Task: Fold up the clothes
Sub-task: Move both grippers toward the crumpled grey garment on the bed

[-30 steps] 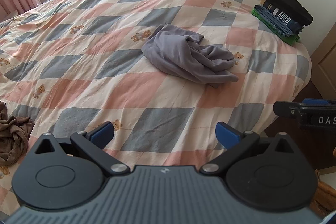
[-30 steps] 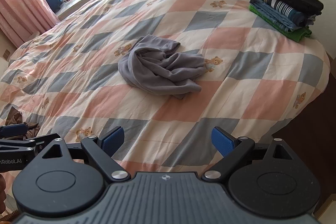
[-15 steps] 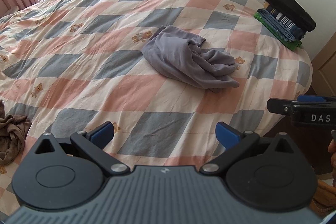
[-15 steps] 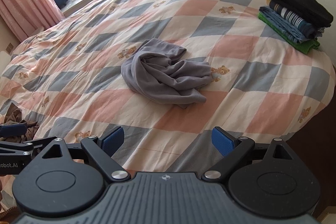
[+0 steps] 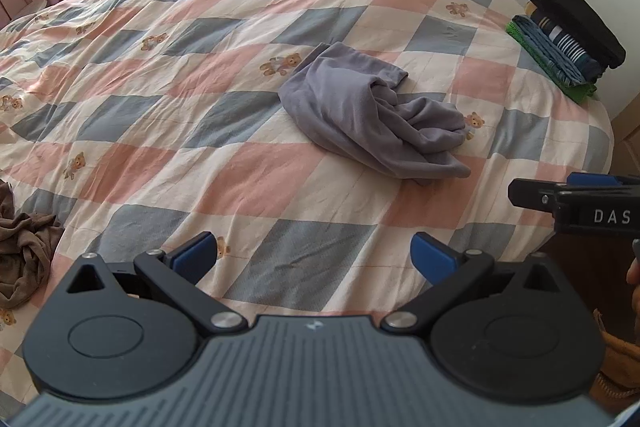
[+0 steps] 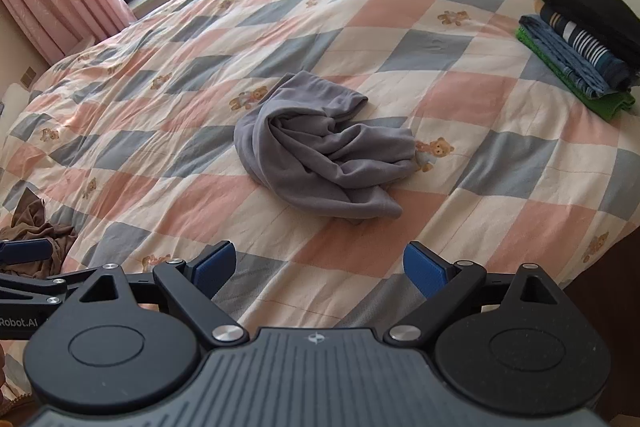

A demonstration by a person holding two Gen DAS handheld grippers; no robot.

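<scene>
Blue-padded left gripper [image 5: 314,255] and right gripper [image 6: 320,265] both spread wide, holding nothing. Grey garment [image 5: 372,115] sits bunched mid-frame on the checked quilt [image 5: 160,99]. I'd worry about pinching several twisted layers, or quilt, together.

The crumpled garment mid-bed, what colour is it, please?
Plain grey crumpled garment; clearest in the right wrist view.
</scene>
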